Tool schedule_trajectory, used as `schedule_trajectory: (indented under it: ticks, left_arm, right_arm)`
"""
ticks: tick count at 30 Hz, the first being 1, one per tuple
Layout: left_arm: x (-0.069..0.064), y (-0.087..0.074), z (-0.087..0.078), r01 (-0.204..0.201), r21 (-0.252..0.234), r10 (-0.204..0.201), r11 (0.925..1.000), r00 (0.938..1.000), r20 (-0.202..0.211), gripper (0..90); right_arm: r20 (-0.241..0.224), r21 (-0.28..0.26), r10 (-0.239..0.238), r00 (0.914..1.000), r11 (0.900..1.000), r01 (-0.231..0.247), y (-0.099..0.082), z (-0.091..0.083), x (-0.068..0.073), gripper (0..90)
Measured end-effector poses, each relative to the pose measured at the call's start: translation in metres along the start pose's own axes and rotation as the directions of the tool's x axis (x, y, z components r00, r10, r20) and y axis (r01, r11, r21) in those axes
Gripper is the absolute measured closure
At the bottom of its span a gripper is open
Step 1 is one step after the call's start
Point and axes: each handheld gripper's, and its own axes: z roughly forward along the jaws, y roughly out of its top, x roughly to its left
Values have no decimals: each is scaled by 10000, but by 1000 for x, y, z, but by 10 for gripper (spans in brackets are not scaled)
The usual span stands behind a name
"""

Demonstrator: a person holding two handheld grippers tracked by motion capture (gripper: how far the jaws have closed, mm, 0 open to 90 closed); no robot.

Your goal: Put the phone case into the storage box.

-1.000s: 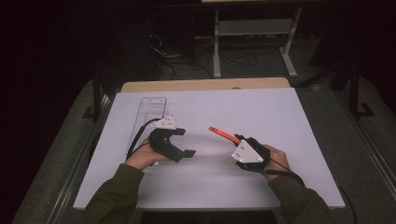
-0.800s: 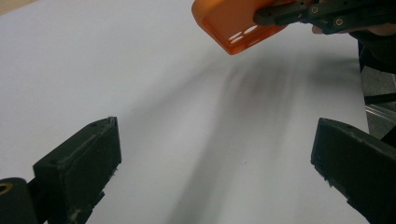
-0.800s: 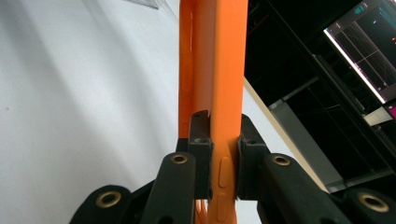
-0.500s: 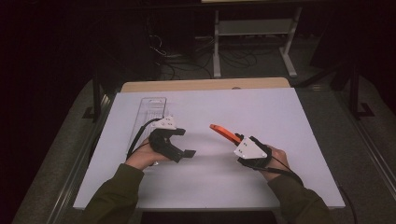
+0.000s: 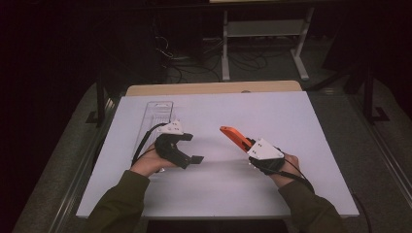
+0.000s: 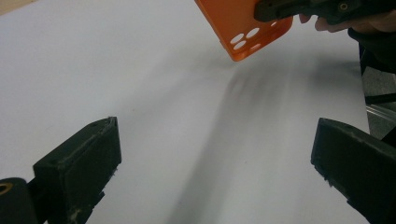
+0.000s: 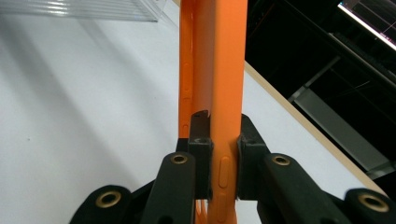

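While the right gripper stays clamped on the orange phone case, nothing moved; left gripper open, empty, mid-table. Handover pending.

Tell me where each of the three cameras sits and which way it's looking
High view: above the person's side, looking forward and down on the white table; both forearms, left gripper, right gripper.
Left gripper view: between its open jaws, across the table.
Right gripper view: along jaws clamping the orange case.
Shared: the orange case, in all three.
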Motion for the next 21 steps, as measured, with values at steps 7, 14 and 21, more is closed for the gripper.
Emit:
schedule_trajectory:
  ticks: [7, 14, 21]
  left_arm:
    - [0, 0, 0, 26, 6, -26, 10000, 10000, -13, 15]
    - [0, 0, 0, 48, -11, -48, 10000, 10000, -33, 15]
    - [0, 0, 0, 41, 0, -41, 10000, 10000, -40, 15]
  right_arm:
    - [-191, 50, 693, 9974, 9976, -692, 0, -1, -3, 786]
    - [-374, 5, 886, 9954, 9961, -886, -2, 0, -9, 786]
    - [-647, 49, 1832, 9809, 9830, -1833, -2, -1, -12, 786]
